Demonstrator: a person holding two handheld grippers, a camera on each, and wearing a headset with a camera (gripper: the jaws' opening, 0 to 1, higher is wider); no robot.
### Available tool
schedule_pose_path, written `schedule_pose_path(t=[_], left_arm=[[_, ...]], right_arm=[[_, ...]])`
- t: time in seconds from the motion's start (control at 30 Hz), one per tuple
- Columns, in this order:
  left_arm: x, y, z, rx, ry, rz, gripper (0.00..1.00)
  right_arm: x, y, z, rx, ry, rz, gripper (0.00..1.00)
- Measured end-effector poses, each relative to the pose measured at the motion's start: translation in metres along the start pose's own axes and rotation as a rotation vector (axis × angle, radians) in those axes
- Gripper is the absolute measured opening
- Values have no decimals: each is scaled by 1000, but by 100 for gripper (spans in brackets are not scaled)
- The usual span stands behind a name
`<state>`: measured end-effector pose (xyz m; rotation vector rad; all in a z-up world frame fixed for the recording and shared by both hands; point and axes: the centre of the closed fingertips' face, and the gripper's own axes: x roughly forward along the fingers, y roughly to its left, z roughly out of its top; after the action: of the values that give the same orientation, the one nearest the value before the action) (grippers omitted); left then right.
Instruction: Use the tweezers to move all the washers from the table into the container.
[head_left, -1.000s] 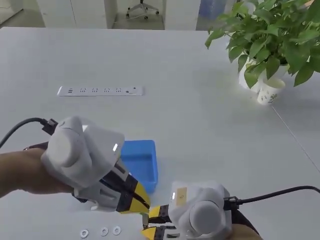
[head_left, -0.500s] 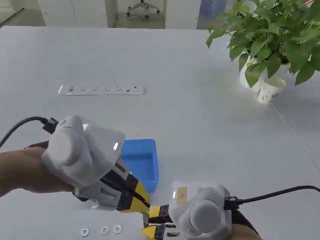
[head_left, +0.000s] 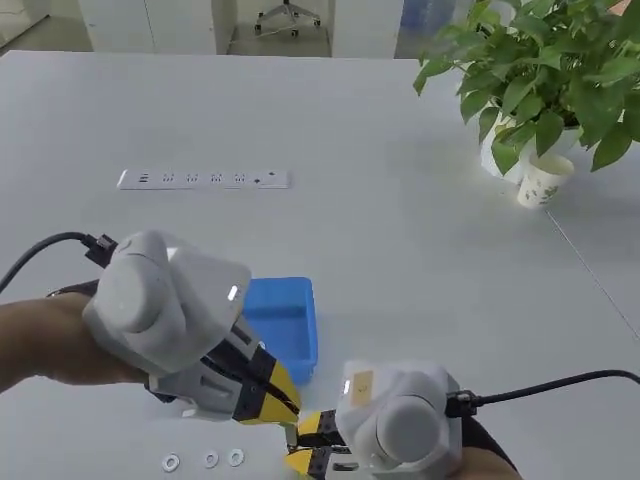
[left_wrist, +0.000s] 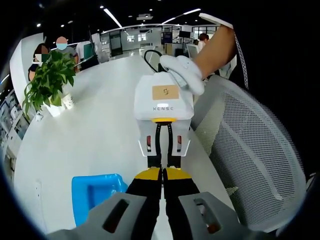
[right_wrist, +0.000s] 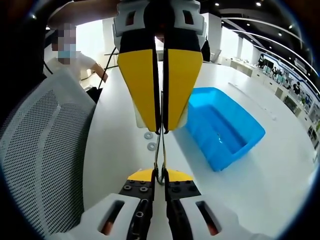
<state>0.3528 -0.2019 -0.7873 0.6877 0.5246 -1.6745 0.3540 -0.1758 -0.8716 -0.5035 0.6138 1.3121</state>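
1. Near the front edge of the white table (head_left: 400, 220), three small flat metal ring washers (head_left: 210, 460) lie in a short row. They sit just beside the left claw (head_left: 285, 402) and short of the open blue plastic rectangular container (head_left: 285, 320).
2. Between the two claws runs a pair of thin metal tweezers (right_wrist: 159, 150). The right claw (right_wrist: 160, 176) is pressed together on one end, and the left claw's yellow pads (right_wrist: 142, 85) look closed on the other, so the claws meet tip to tip.
3. By my judgement the washers are light, hard and slick. Lying flat on a smooth table, they would likely skate away if nudged, so the best hold is across the ring's band with one tweezer tip through the hole.
4. The tweezers look springy. A hold partway along the arms should let a squeeze close the tips, while too hard a pinch may make them twist.
5. The tweezers' far end is hidden inside the left claw's pads, so which end carries the tips cannot be told.
6. The head view loses the tweezers between the claw bodies, and its bottom edge cuts off the right claw. Whether more washers lie beneath the grippers cannot be told.
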Motion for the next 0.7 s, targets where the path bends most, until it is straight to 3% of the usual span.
schedule_pose_path(t=[0.7], left_arm=[[-2,-1,0,-7,1,2,4]], right_arm=[[-1,1,1,-10,1,1,9]])
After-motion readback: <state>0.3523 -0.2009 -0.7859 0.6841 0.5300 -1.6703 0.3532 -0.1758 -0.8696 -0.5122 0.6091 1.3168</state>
